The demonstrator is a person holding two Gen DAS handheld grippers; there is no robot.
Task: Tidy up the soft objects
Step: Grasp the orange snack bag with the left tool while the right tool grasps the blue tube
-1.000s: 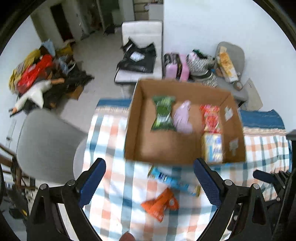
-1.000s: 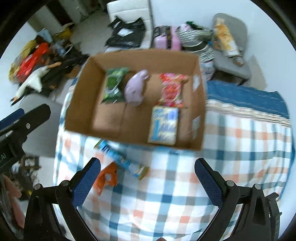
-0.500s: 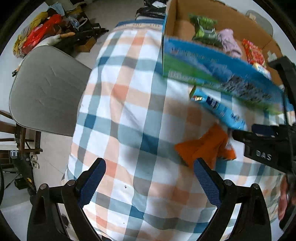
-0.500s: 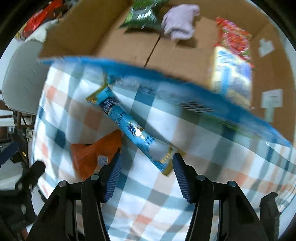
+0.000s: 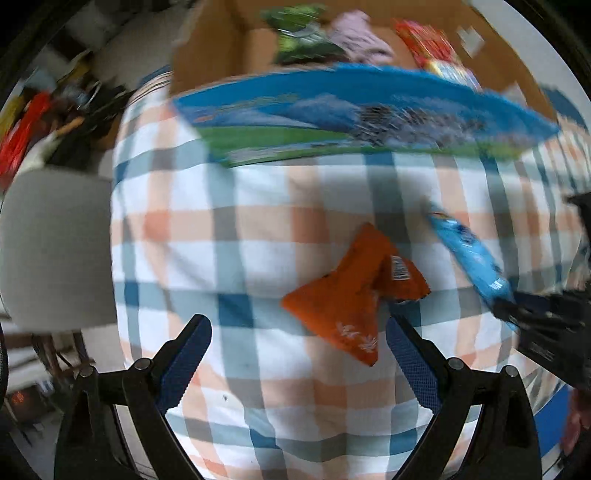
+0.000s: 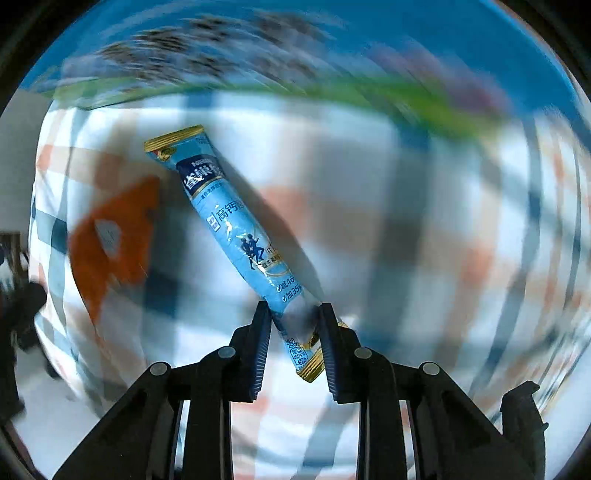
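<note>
A long light-blue sachet (image 6: 236, 229) lies slanted on the checked tablecloth (image 6: 406, 229). My right gripper (image 6: 293, 314) has closed around its near end, the jaws pressing on both sides. The sachet also shows in the left wrist view (image 5: 469, 254), its lower end under the right gripper (image 5: 546, 325). An orange packet (image 5: 354, 295) lies beside it, just ahead of my left gripper (image 5: 297, 334), which is open and empty. The orange packet shows blurred at the left of the right wrist view (image 6: 114, 240).
A cardboard box (image 5: 221, 48) with a blue and green printed front wall (image 5: 351, 118) stands at the far side of the cloth, holding a green packet (image 5: 299, 37), a pale purple soft item (image 5: 358, 33) and a red packet (image 5: 428, 44). A grey chair (image 5: 51, 243) stands left of the table.
My right gripper has dropped low and closed from wide open onto the blue sachet's near end. My left gripper has moved right and closer to the orange packet, still open.
</note>
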